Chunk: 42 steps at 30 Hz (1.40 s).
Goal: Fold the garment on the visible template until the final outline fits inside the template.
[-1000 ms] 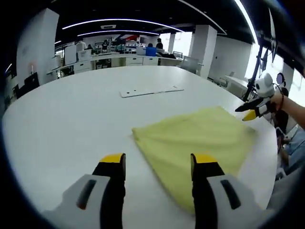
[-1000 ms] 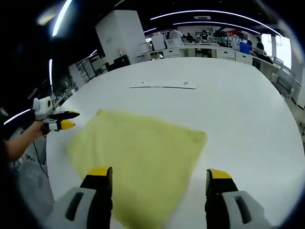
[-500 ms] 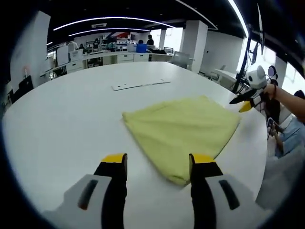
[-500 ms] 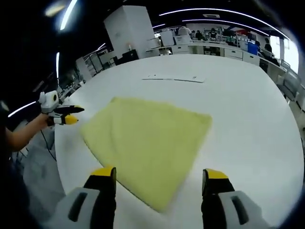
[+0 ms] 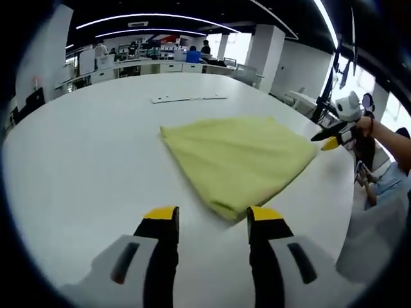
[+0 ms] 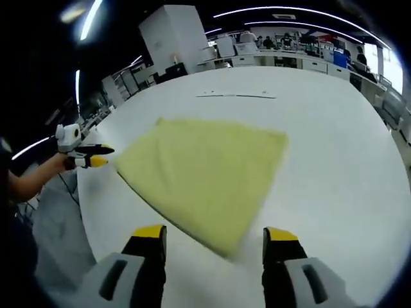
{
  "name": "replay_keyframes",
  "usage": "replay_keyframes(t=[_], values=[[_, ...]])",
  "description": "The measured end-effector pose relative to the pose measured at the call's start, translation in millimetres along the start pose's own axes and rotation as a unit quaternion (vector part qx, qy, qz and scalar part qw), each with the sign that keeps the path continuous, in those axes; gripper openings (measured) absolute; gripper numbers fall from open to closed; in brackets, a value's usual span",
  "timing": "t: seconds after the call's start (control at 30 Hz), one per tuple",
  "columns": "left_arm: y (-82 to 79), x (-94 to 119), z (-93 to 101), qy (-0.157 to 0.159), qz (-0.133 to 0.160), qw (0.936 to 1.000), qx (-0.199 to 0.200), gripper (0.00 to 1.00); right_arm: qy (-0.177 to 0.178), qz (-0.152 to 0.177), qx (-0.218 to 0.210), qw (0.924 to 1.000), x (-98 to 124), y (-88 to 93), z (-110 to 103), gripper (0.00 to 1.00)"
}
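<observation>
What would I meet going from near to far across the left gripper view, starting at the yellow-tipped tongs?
Left tongs → folded yellow cloth → bare white table → flat white strip → desks with people at the back of the room.

Garment: lies flat on the bench, near its edge. Flat strip: on the bench beyond the garment, well apart from it. Left tongs: above the bench just before the garment's near corner. Right tongs: over the opposite near corner. Desks: behind the bench.
</observation>
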<state>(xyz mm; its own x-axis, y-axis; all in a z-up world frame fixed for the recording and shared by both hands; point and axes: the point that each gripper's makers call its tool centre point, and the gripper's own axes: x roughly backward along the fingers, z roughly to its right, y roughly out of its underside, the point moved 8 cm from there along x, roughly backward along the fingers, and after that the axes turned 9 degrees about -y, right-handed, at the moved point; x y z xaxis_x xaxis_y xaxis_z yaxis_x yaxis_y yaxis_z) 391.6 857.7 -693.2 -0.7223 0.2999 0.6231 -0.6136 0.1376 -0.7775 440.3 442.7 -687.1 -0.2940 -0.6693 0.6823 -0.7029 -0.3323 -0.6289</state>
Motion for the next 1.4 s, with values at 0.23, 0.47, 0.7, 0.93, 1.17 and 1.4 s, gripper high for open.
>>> replay_keyframes(t=[0.23, 0.47, 0.7, 0.93, 1.17, 1.4], values=[[8.2, -4.3, 1.5, 0.003, -0.005, 0.9998, 0.017, 0.30, -0.001, 0.001, -0.005, 1.0000, -1.5, 10.0, -0.2, 0.43], [8.9, -9.9, 6.1, 0.017, 0.002, 0.9984, 0.053, 0.23, 0.006, 0.011, -0.015, 0.9998, -0.2, 14.5, 5.1, 0.21], [10.3, -14.0, 10.1, 0.024, -0.002, 0.9980, 0.059, 0.16, 0.015, 0.032, -0.022, 0.9991, 4.8, 12.7, 9.6, 0.13], [14.3, -17.9, 11.6, 0.031, -0.009, 0.9980, 0.054, 0.13, 0.019, 0.045, -0.036, 0.9982, 4.1, 13.8, 12.6, 0.08], [16.4, -17.7, 10.5, 0.040, -0.009, 0.9971, 0.064, 0.06, 0.020, 0.042, -0.039, 0.9981, 2.2, 15.9, 12.0, 0.06], [12.2, -18.1, 10.8, 0.045, -0.010, 0.9974, 0.056, 0.00, 0.023, 0.044, -0.039, 0.9980, 1.1, 15.4, 12.3, 0.00]])
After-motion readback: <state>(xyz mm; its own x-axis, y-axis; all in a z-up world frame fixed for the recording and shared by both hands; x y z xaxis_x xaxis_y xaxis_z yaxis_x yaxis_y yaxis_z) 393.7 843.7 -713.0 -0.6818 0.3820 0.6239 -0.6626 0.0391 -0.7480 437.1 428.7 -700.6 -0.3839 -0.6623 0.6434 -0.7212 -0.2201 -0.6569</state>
